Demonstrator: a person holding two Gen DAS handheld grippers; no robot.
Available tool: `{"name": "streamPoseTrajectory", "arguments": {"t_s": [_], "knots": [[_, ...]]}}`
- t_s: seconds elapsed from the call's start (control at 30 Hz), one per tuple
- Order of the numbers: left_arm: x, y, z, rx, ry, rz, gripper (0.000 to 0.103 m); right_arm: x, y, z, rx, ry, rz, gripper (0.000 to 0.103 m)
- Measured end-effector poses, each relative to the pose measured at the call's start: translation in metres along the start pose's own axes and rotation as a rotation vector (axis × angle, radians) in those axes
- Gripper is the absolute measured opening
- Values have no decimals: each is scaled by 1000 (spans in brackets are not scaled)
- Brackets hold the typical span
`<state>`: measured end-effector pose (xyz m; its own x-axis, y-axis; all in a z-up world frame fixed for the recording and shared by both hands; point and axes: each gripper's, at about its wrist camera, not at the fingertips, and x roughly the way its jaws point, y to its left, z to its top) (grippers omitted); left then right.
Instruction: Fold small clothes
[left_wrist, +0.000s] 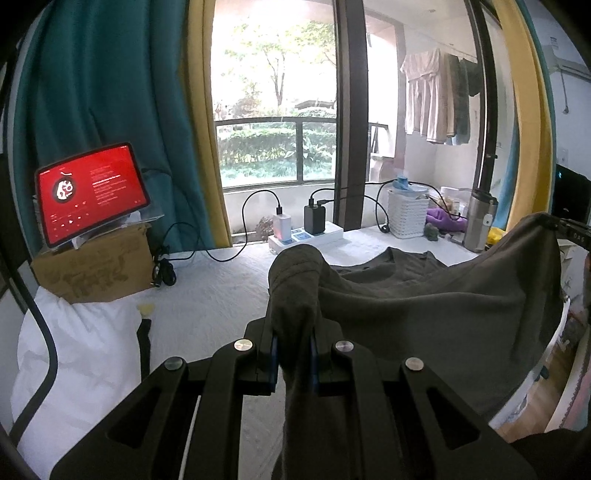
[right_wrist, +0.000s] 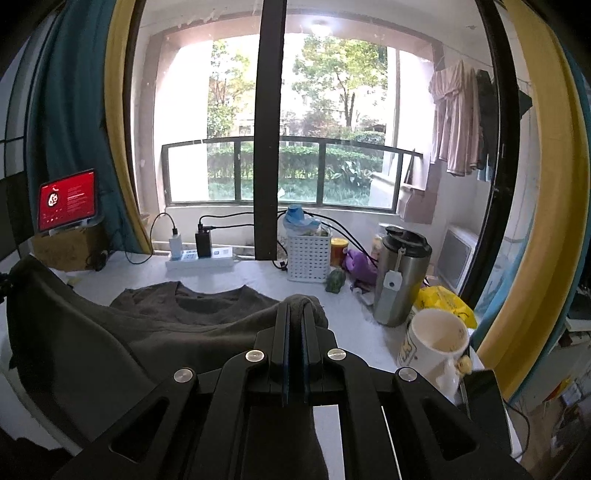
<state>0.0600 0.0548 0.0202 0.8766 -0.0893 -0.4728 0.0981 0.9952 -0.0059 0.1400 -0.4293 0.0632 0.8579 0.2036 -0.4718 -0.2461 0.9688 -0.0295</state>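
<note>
Clamping a dark shirt (left_wrist: 424, 314) between them, both grippers (left_wrist: 293, 332) (right_wrist: 295, 325) lift its near edge above the worktop (left_wrist: 207, 295). Only the right view shows an empty mug (right_wrist: 436, 343); the basket (right_wrist: 308, 258) holds clutter.

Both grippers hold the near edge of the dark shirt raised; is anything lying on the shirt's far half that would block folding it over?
Nothing visible: the collar half of the dark shirt lies bare on the white cover; the steel flask and mug stand off to its right.

Flask (right_wrist: 400, 275), mug (right_wrist: 434, 349) (right side) crowding shirt (right_wrist: 207, 314)
</note>
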Motion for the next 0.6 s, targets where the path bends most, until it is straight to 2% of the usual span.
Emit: {"name": "streamPoseTrajectory", "arguments": {"t_s": [0.6], "knots": [[85, 24, 31, -31, 91, 8, 11, 101, -11, 43, 15, 51, 13, 5]]}}
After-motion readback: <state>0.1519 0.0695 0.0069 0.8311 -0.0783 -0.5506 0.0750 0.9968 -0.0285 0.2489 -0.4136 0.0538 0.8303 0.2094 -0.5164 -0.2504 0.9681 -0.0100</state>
